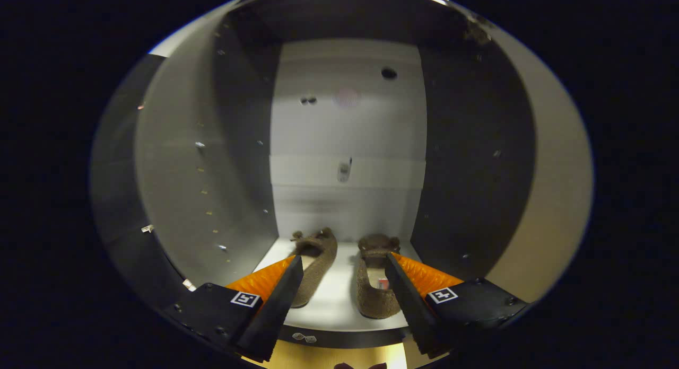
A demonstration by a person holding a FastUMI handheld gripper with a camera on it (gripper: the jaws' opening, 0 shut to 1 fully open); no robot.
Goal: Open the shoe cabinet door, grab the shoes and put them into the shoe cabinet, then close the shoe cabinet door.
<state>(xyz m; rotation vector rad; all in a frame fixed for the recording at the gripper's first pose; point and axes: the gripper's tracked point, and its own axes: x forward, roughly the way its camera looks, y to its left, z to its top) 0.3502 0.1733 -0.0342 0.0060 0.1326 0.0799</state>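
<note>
shoes [345,273] — two — inside shoe cabinet [212,173], hand-held gripper [344,268] spread, pinching nothing.

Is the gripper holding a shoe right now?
No, the gripper is open and both shoes lie on the cabinet shelf between its fingers.

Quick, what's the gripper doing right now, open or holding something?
Gripper: open, holding nothing; both shoes sit on the cabinet shelf between its jaws.

Both shoes [345,273] partly hidden behind the gripper [344,267] fingers; small item inside right shoe, possibly a tag.
</note>
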